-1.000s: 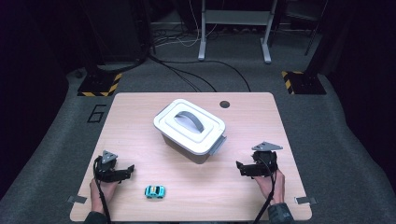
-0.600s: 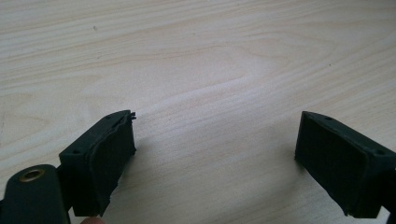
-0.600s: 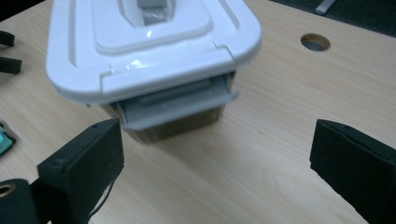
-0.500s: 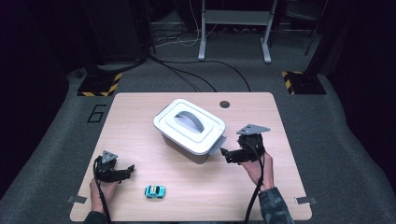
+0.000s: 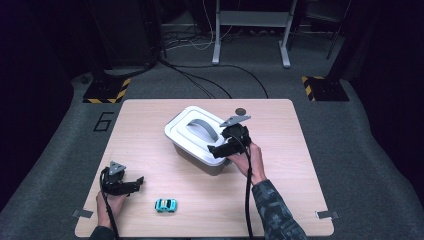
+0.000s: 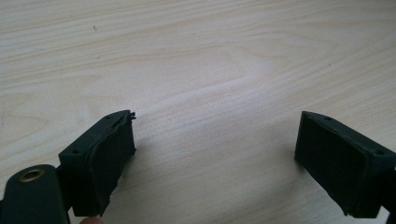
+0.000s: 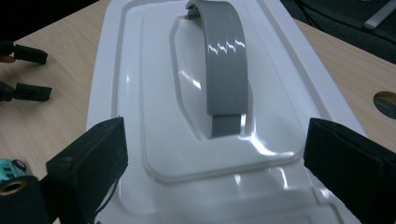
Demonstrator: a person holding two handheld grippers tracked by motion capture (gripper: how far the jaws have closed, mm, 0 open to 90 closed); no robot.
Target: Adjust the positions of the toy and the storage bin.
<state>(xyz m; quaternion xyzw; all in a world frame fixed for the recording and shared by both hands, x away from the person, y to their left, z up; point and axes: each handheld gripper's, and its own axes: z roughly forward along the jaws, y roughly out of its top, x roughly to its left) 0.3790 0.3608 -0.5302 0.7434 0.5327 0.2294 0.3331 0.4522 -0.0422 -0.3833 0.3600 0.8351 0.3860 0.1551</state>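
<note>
Right tongs (image 5: 216,150), jaws apart and just easing closed with nothing between, are hovering at the box's (image 5: 197,152) five o'clock corner, mid-worktop (image 5: 290,150), risking clipping the lid (image 7: 140,116) instead of its handle (image 7: 224,60), while left tongs (image 5: 137,182) are idling apart at seven o'clock.

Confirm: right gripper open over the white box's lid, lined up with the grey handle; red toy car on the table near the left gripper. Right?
Not quite: the toy car is turquoise, not red, as the high view shows. The rest holds: the right gripper is open above the white lid, facing the grey handle, and the car lies near the left gripper.
</note>
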